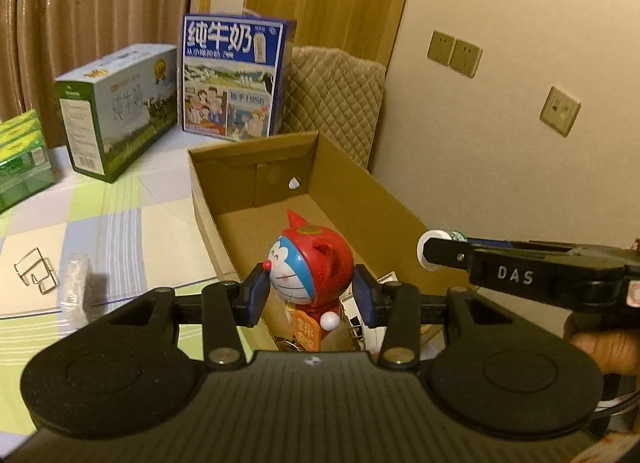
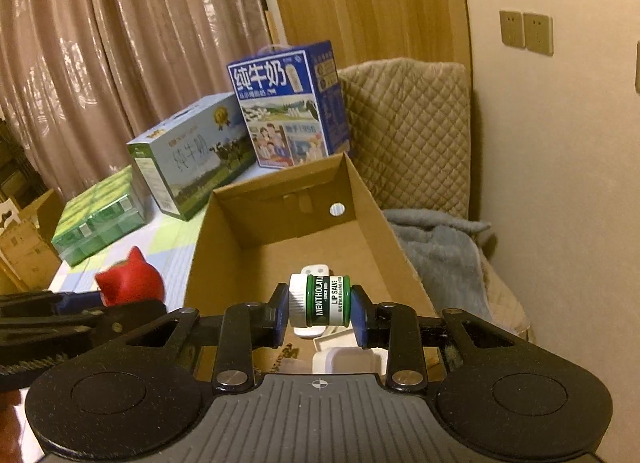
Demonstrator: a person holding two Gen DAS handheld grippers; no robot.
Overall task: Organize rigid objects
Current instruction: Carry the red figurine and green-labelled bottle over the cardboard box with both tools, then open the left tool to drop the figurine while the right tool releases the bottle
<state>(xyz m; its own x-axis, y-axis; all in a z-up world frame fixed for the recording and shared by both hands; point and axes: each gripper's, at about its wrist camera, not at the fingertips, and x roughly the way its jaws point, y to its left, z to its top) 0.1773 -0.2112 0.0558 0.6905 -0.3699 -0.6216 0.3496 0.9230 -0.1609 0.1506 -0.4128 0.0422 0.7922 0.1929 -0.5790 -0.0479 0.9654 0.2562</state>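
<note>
While both tongs hang over the near end of the open brown cardboard box (image 2: pixel 280 199), each is loaded: the left gripper (image 1: pixel 310 295) has its blue pads pressed to either side of a red-hooded, blue-faced plastic cat figurine (image 1: pixel 310 263), held upright with its long axis standing between the jaws, and the right gripper (image 2: pixel 320 309) is clamped on a small green lip salve jar with a white ribbed cap (image 2: pixel 320 301), lying on its side so that its axis runs across from pad to pad. Straight ahead of and below both pairs of fingertips lies the box's bare floor; some white items rest beneath the right tongs at the near end. The right gripper sits just to the right of the left one and seems slightly further into the box, so the jar probably has the shorter drop. Beyond the far wall stand a blue milk carton (image 2: pixel 288 103) and a green-and-white carton (image 2: pixel 188 155).
</note>
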